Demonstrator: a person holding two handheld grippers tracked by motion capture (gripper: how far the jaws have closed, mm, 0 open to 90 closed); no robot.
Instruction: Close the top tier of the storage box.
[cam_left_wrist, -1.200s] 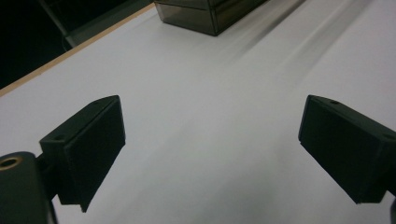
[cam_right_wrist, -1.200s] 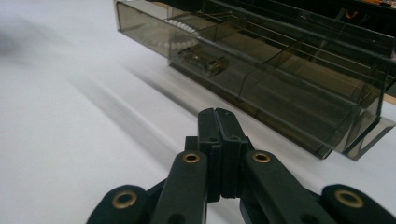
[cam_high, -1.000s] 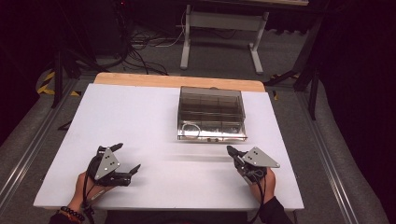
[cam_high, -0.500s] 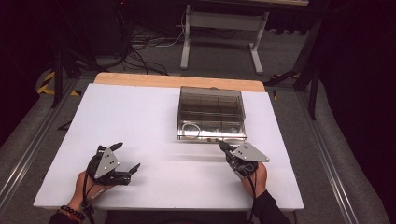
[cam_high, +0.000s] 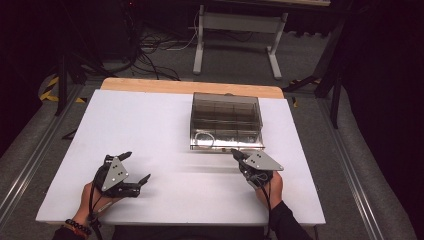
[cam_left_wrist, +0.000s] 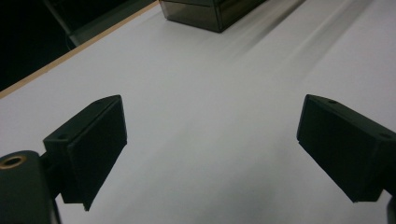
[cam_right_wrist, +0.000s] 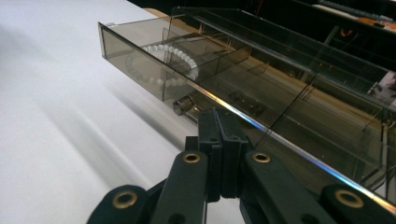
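A smoky clear drawer box (cam_high: 226, 112) (cam_right_wrist: 299, 79) stands at the table's back centre. Its lower drawer (cam_right_wrist: 140, 51) holds a white bead bracelet (cam_high: 204, 139) (cam_right_wrist: 161, 63) in the left compartment, and a small round knob (cam_right_wrist: 183, 105) sticks out of the drawer front. My right gripper (cam_high: 234, 152) (cam_right_wrist: 218, 119) is shut on nothing, its tips just before the drawer front, beside the knob. Whether they touch it I cannot tell. My left gripper (cam_high: 137, 166) (cam_left_wrist: 210, 144) lies open at the front left, over bare table.
The white table top (cam_high: 150, 125) has a wooden strip (cam_high: 190, 86) along its far edge. Beyond it are a desk frame (cam_high: 235, 30) and cables (cam_high: 150, 55) on the floor. Metal rails (cam_high: 30, 160) run along both sides.
My right gripper has moved left and a little toward the box, ending at the drawer front. The left gripper has stayed in place.
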